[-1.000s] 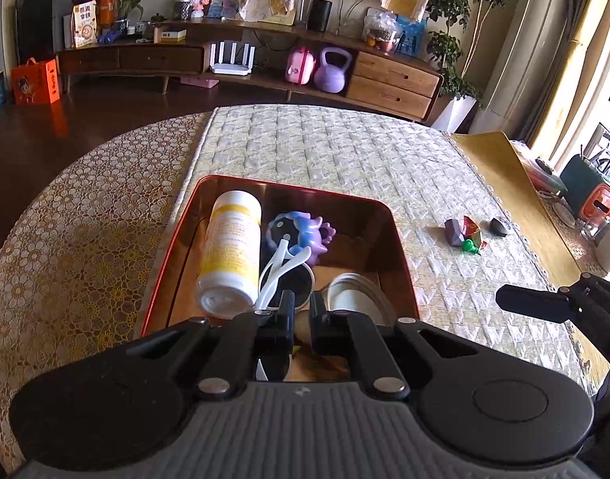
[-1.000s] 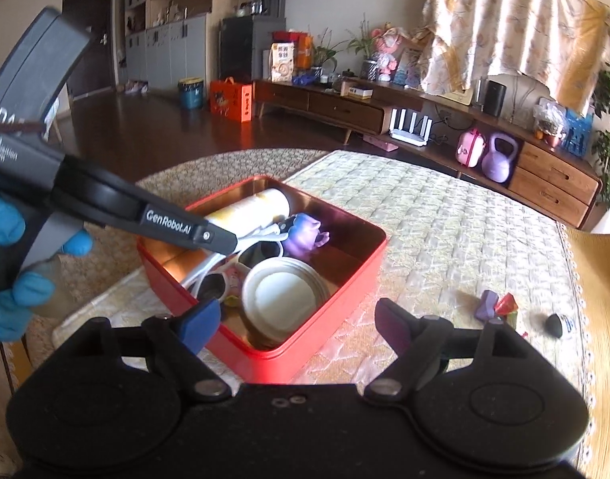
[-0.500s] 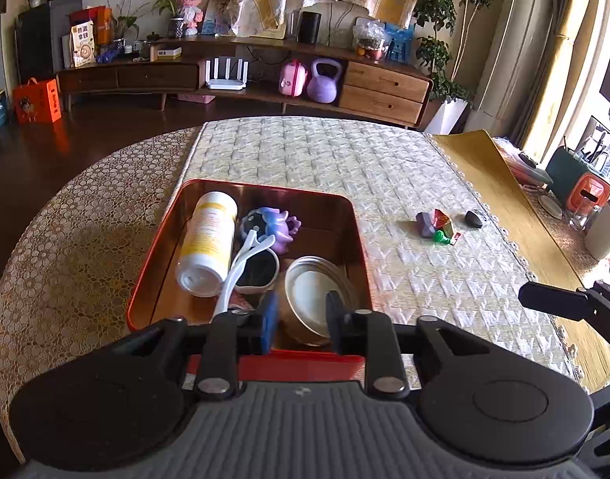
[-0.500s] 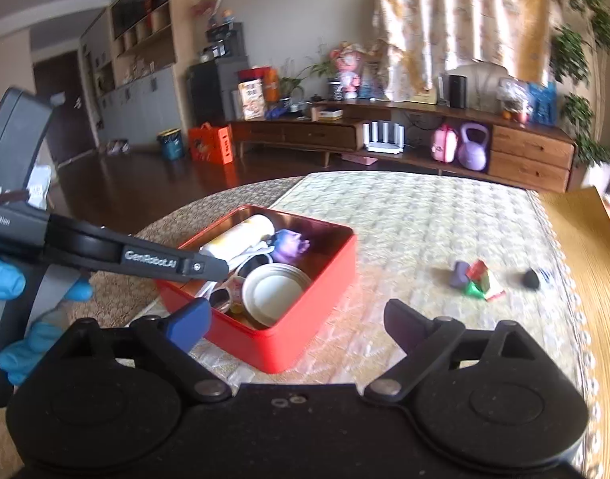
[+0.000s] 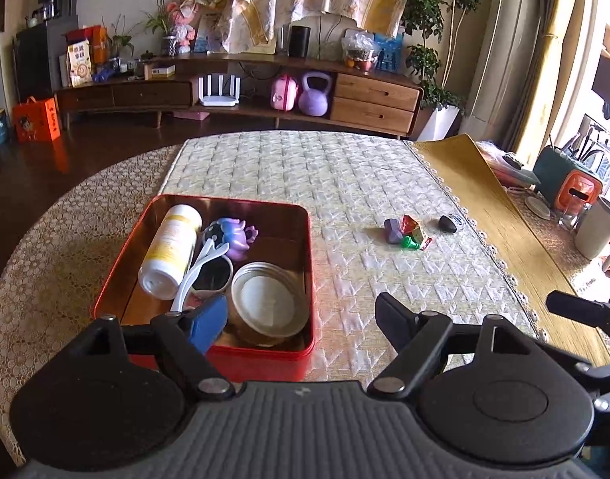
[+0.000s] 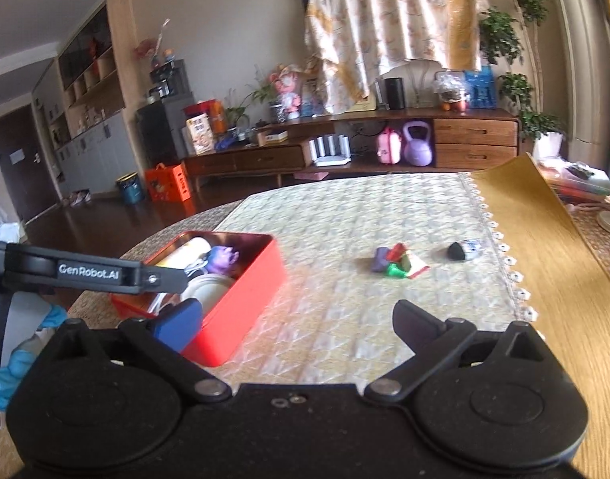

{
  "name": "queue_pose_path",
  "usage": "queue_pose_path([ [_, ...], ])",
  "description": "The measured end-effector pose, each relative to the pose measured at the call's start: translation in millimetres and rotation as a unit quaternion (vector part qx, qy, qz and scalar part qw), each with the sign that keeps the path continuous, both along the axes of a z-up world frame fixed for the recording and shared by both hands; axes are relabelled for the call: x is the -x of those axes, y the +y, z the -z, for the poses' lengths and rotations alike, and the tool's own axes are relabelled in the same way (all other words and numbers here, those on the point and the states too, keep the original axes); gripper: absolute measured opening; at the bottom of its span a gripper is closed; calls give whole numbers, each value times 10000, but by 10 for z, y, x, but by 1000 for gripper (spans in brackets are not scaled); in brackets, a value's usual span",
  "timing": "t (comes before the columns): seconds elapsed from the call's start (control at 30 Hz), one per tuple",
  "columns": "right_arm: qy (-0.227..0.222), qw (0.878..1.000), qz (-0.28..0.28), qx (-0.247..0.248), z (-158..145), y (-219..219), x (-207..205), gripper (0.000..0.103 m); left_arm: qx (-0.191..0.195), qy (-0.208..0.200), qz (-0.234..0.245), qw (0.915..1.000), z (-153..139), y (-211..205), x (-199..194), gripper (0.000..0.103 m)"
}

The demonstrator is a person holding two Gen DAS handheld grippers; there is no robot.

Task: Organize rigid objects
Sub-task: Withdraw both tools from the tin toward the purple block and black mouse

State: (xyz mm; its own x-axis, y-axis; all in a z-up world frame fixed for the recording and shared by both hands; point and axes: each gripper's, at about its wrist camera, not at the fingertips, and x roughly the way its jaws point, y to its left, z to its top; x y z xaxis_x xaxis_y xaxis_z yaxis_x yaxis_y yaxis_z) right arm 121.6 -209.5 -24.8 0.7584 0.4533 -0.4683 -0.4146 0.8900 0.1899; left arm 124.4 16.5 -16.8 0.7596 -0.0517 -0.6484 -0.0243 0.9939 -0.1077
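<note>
A red tin box (image 5: 309, 279) (image 6: 261, 279) sits on the table's left half. Inside lie a white and yellow bottle (image 5: 170, 251), a purple toy (image 5: 233, 235), white-framed sunglasses (image 5: 209, 275) and a round metal lid (image 5: 267, 303). To its right on the cloth lies a cluster of small coloured toys (image 5: 406, 233) (image 6: 395, 261) and a dark rounded piece (image 5: 450, 223) (image 6: 460, 250). My left gripper (image 5: 301, 315) hovers over the box's near right corner, its jaws opening with nothing between them. My right gripper (image 6: 297, 319) is nearer the front edge, jaws still opening, also empty.
A patterned cloth (image 5: 345, 183) covers the round table; a yellow mat (image 5: 484, 207) lies at its right. A white mug (image 5: 596, 231) and an orange and green holder (image 5: 568, 187) stand far right. A hand in a blue glove (image 6: 9, 367) holds the left gripper.
The left gripper has pulled back from inside the box and gone from shut to wide open. The right gripper has swung right towards the small toys, rolled level and opened a little wider.
</note>
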Motion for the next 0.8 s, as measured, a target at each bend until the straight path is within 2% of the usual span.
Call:
queue_pose_path([
  [0.17,-9,9996,260,-116,21,-257,-82,102,71,8,73,9999,-38,-175,-93,87],
  [0.47,13,9985,546,76,30,-635,-405,102,130,-71,403,9991,-54,-545,-379,88],
  [0.53,-11,9983,563,119,23,-706,-485,102,99,-46,424,9990,-33,-624,-474,92],
  [0.6,-44,9981,582,212,21,-770,-577,102,93,-114,422,9990,-10,-683,-556,103],
  [0.7,-75,9977,586,320,39,-840,-699,102,41,-187,470,9987,23,-763,-698,103],
  [0.8,-39,9973,581,451,90,-896,-871,102,65,29,532,9986,77,-829,-909,103],
])
